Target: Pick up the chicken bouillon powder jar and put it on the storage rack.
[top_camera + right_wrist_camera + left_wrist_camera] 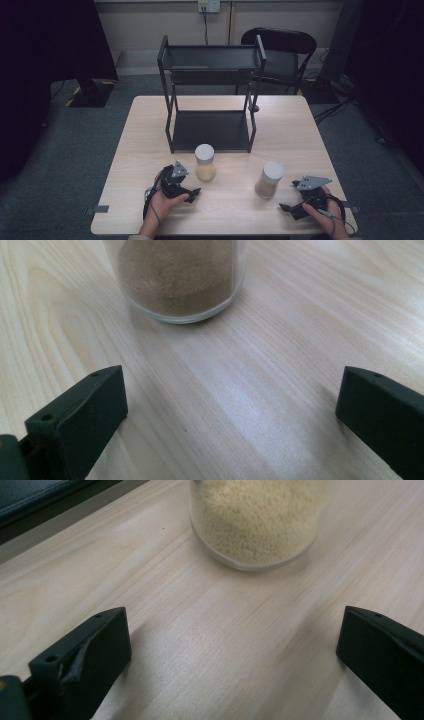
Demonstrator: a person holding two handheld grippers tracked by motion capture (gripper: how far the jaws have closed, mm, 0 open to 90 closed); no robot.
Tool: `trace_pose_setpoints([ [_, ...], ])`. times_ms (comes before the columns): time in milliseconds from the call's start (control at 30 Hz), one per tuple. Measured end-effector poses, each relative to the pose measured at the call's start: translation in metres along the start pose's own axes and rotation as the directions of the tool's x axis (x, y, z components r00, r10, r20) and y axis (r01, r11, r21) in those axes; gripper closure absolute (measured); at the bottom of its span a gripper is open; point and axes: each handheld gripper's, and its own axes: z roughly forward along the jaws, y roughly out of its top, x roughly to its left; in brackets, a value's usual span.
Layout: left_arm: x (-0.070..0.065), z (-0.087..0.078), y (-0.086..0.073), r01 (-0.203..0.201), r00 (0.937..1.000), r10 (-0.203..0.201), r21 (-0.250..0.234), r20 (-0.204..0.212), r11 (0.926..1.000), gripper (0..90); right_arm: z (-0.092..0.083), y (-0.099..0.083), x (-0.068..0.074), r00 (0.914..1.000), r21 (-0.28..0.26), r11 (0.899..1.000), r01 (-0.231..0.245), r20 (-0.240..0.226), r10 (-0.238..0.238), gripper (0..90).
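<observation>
Two clear jars with white lids stand on the wooden table (230, 210). The jar of pale yellow grains (205, 163) (255, 520) is in front of the black shelf rack (211, 95). My left gripper (191, 193) (232, 655) lies low on the table just short of that jar, jaws wide apart with bare wood between them. The jar of brown powder (269, 180) (177, 277) stands to the right. My right gripper (286, 207) (230, 415) sits near the front right edge, pointing at this jar, open and empty.
The two-tier black rack occupies the middle rear of the table, its lower shelf bare. A black chair (282, 52) stands behind the table. Dark equipment and cables (345, 90) lie on the grey carpet at the right.
</observation>
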Motion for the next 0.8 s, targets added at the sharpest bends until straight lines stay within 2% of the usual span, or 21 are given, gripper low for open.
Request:
trace_pose_setpoints([
  [33,0.001,0.0,0.0,0.004,1.0,-0.004,-0.001,0.004,1.0,1.3,0.0,0.0,0.0,1.0,0.0,1.0,0.0,0.0,0.0,0.0],
  [100,-0.001,0.0,0.005,-0.014,0.9999,0.014,0.013,-0.006,0.9998,1.8,0.0,0.0,0.0,1.0,-0.001,1.0,0.0,0.0,0.0,0.0],
  [433,0.0,0.001,0.015,-0.02,0.9993,0.021,-0.023,0.03,0.9995,3.2,0.0,0.0,0.0,1.0,-0.001,1.0,0.0,0.0,0.0,0.0],
  [800,-0.002,0.008,0.026,-0.026,0.9988,0.027,-0.034,0.042,0.9991,3.2,0.0,0.0,0.0,1.0,-0.001,1.0,0.0,0.0,0.0,0.0],
])
